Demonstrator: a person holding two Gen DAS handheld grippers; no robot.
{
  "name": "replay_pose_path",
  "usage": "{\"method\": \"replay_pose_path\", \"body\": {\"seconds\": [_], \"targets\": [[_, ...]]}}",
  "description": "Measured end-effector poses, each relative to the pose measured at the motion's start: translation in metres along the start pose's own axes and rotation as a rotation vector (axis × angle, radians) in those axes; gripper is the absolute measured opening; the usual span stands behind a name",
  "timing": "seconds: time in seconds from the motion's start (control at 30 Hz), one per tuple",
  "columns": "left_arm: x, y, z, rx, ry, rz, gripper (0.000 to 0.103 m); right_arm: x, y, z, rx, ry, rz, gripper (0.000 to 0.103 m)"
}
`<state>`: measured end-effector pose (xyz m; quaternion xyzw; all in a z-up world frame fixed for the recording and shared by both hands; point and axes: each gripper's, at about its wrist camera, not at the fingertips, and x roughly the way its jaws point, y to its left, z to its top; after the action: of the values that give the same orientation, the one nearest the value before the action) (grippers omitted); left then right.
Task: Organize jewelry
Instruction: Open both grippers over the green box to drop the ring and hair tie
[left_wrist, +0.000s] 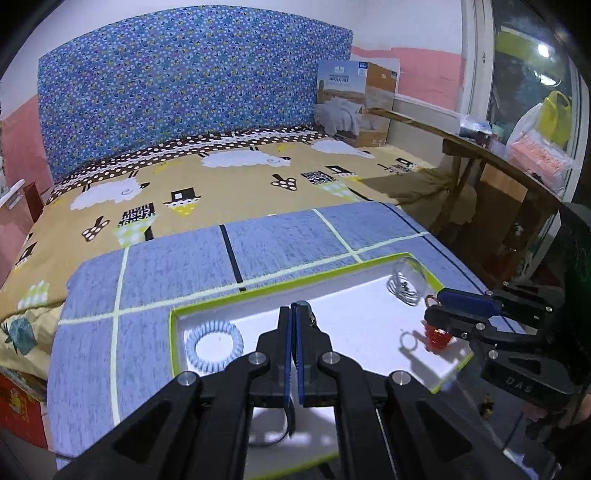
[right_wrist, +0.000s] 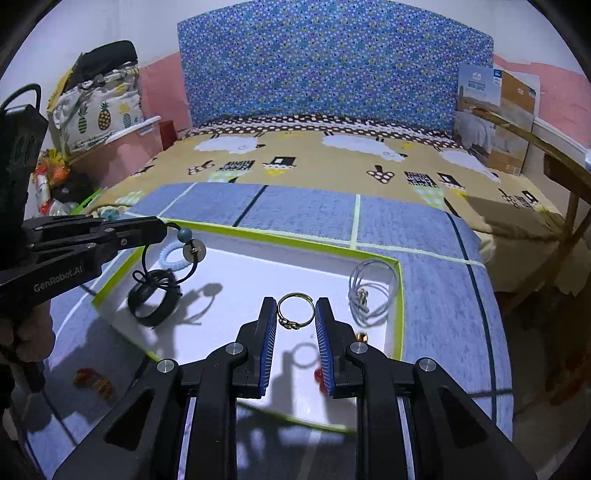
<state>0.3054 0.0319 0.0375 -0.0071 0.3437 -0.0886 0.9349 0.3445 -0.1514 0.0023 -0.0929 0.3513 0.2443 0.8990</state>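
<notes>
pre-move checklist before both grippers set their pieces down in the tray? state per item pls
1. Right gripper has the thin gold ring between its jaws, lifted above its own shadow: ok.
2. Left gripper is shut on the black cord necklace with the blue bead and round disc: ok.
3. Necklace hangs free; its lower loop reaches the black band: cannot tell if tangled.
4. Bare floor of the white, green-rimmed tray under the ring: ok.
5. Pale blue spiral hair tie and grey wire coil lie clear of both grippers: ok.
6. Red beads lie near the right gripper: not ok.
</notes>
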Motion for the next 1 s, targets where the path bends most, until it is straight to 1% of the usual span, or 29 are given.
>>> {"method": "replay_pose_path", "body": {"seconds": [0.2, 0.37, 0.53, 0.73, 1.0], "targets": [[0.025, 0.001, 0.007, 0.021, 0.029, 0.021, 0.002, 0.031, -0.008, 0.006, -0.002, 0.041, -0.008, 0.022], [0.044, 0.003, 0.003, 0.028, 0.077, 0.042, 0.002, 0.049, -0.014, 0.007, 0.021, 0.077, -0.01, 0.022], [0.058, 0.006, -0.002, 0.021, 0.116, 0.053, 0.002, 0.063, -0.015, 0.006, 0.017, 0.12, -0.024, 0.022], [0.063, 0.009, -0.003, 0.005, 0.136, 0.046, 0.002, 0.07, -0.017, 0.007, 0.017, 0.148, -0.035, 0.022], [0.058, 0.006, 0.0, 0.011, 0.129, 0.03, 0.004, 0.069, -0.016, 0.009, 0.007, 0.158, -0.046, 0.023]]}}
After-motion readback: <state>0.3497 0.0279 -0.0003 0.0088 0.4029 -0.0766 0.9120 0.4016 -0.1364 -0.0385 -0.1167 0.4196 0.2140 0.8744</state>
